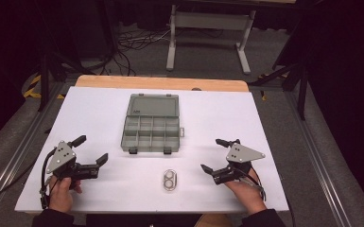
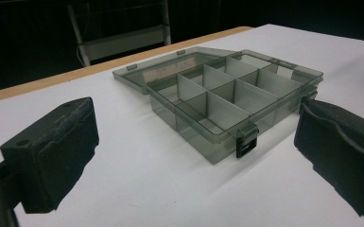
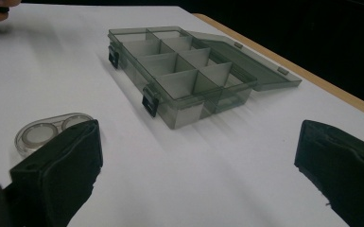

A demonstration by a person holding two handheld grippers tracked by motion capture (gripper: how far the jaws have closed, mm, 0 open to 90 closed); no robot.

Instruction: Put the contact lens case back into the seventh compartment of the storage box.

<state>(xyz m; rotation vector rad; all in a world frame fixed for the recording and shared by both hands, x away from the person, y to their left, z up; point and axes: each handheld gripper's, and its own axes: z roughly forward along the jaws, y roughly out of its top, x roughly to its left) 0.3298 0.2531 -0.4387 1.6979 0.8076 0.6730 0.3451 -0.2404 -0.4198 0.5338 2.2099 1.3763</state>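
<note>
Translucent grey organizer box (image 1: 151, 124) (black latches), clear lens case (image 1: 169, 180), white table (image 1: 99, 109)

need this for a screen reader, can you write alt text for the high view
An open grey compartment box, lid laid flat, sits mid-table with a small clear twin-well case in front of it. A person's hands hold the left gripper and right gripper, both open, resting on the white table on either side.

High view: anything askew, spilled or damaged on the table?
Nothing stands out. The translucent grey plastic compartment box sits square on the white table, lid folded flat open behind it, compartments empty. The small clear twin-well oval case lies flat in front of it. Left gripper and right gripper are open, touching nothing.
</note>
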